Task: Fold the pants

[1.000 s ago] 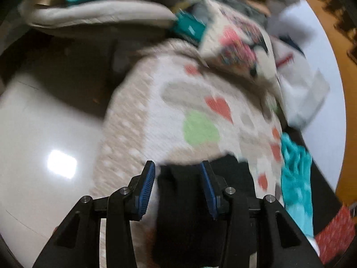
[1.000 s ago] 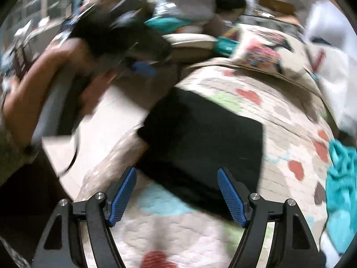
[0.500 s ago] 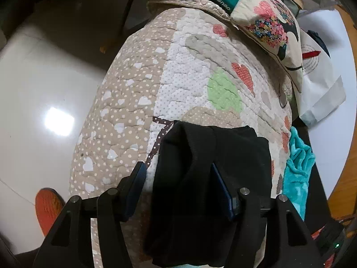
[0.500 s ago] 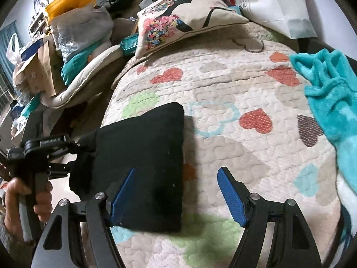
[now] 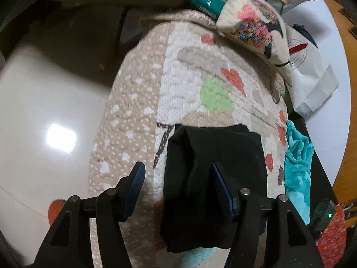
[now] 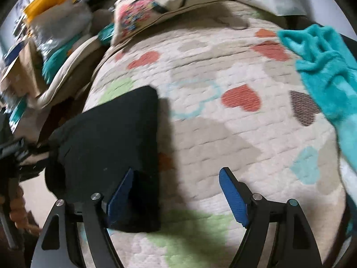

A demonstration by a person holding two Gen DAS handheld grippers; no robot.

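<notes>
While we look down along the left gripper [image 5: 178, 178], its jaws stand apart with a thick fold of the black pants [image 5: 214, 178] bunched between them; the right-hand pad presses the cloth, the left pad hangs clear over the quilt [image 5: 178, 71], so we can't call it a firm pinch. Our right gripper [image 6: 176, 192] is spread wide, holding nothing, one blue pad just over the pants' near corner. We see the pants folded into a compact rectangle at the quilt's left edge, close to the drop to the shiny floor [image 5: 44, 102]. Bare heart-print quilt spreads right, up to the teal towel [image 6: 323, 67] and the pillow [image 6: 156, 6].
</notes>
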